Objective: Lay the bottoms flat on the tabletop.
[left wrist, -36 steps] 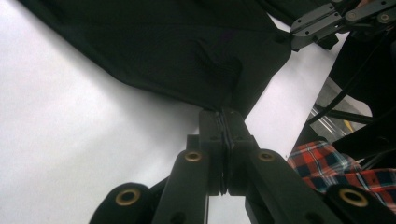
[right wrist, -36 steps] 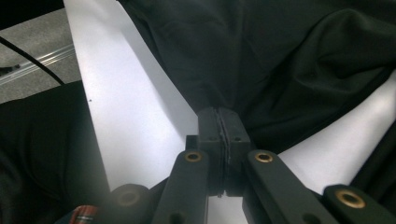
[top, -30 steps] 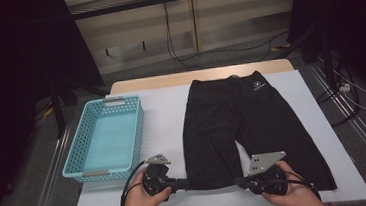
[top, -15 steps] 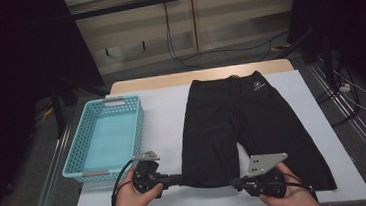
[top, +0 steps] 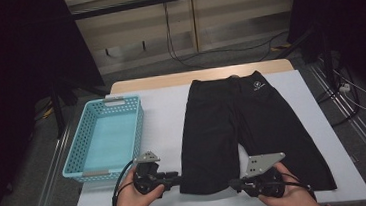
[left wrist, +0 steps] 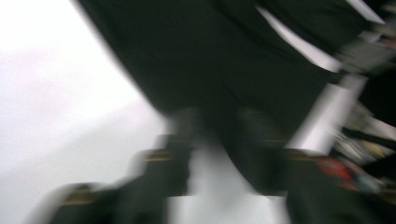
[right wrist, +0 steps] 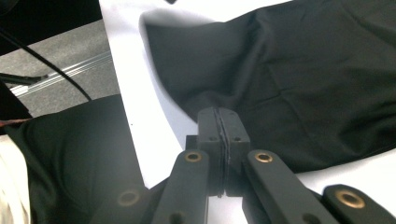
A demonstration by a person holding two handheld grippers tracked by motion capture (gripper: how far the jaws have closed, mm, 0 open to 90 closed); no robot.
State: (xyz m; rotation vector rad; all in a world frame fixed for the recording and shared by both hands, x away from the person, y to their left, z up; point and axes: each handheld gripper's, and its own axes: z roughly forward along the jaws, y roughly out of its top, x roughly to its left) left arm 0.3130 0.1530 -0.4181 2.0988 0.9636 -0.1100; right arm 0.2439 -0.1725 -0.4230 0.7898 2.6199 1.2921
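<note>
My right hand-held gripper (right wrist: pixel 219 122) clamps the shorts' (top: pixel 246 127) hem at the table's (top: pixel 164 114) near edge; my left hand-held gripper (top: pixel 176 178), just opening, sits beside that hem.

Blurred tongs (left wrist: pixel 212 186) parted around the black shorts' (left wrist: pixel 224 70) hem

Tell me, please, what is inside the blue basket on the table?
The blue basket appears empty: its pale blue floor shows, with nothing lying on it. Its near wall hides a narrow strip of the floor, so something very small and flat there cannot be excluded.
</note>
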